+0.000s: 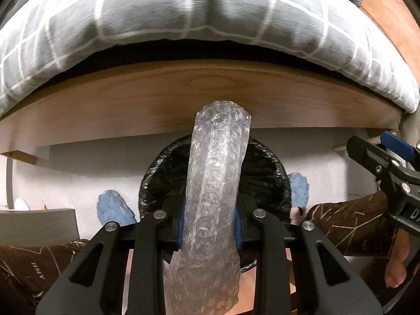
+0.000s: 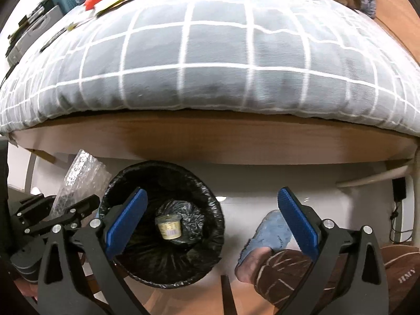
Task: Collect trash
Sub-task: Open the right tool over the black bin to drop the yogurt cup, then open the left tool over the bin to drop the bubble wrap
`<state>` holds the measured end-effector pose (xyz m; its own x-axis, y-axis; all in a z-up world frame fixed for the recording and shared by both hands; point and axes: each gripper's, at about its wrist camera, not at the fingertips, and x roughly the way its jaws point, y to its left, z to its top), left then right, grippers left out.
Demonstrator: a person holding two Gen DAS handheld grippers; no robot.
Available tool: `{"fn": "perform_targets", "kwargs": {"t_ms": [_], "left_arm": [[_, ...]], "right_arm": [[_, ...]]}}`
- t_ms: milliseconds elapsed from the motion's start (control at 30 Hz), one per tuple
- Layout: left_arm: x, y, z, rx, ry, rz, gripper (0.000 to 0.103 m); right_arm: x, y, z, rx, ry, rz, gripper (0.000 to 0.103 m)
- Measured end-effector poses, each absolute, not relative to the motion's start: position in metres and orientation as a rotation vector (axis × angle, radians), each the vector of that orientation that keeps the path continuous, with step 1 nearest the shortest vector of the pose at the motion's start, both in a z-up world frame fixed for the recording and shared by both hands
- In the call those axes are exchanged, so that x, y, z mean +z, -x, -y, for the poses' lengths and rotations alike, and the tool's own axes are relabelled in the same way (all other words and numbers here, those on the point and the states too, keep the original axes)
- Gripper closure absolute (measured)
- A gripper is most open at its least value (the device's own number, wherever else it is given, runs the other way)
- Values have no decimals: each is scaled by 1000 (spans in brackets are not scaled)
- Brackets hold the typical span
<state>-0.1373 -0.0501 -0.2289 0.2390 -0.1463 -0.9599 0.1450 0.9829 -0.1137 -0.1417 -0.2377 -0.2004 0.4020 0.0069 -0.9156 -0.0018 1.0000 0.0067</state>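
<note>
In the left wrist view, the left hand-held gripper (image 1: 210, 225) is closed on a rolled piece of bubble wrap (image 1: 218, 173). The two blue pads press it from both sides near its lower part. The long axis of the roll runs forward, along the fingers, and its free end reaches out over the trash bin (image 1: 265, 168), which is lined with a black bag and stands on the floor directly ahead and below. Behind the bin is the wooden bed frame (image 1: 131, 110) with the grey checked blanket (image 1: 157, 18) on top. The right hand-held gripper (image 1: 380, 162) shows at the right edge.

In the right wrist view, the right hand-held gripper (image 2: 212, 218) is wide open and holds nothing. The bin (image 2: 210, 204) lies just ahead, under its left finger, with a small pale cup (image 2: 169, 226) at the bottom. The bubble wrap (image 2: 78, 176) stands at the left, beside the rim and apart from it, in the other gripper (image 2: 56, 210).

The left hand is the one that carries the trash, so I think the coming move is a release over the opening. The roll must first be fully above the bin, otherwise it may catch on the rim.
</note>
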Motion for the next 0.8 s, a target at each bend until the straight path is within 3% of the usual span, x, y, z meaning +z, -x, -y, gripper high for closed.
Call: {"fn": "perform_targets", "kwargs": {"t_ms": [533, 667, 800], "left_arm": [[-243, 141, 95, -240, -56, -1327, 75], [-246, 140, 94, -232, -56, -1338, 71], [-244, 140, 92, -228, -60, -1335, 59]], "right_arm": [[-193, 140, 269, -49, -27, -1144, 7], [-196, 140, 272, -52, -41, -1144, 7], [-195, 139, 270, -46, -34, -1146, 7]]}}
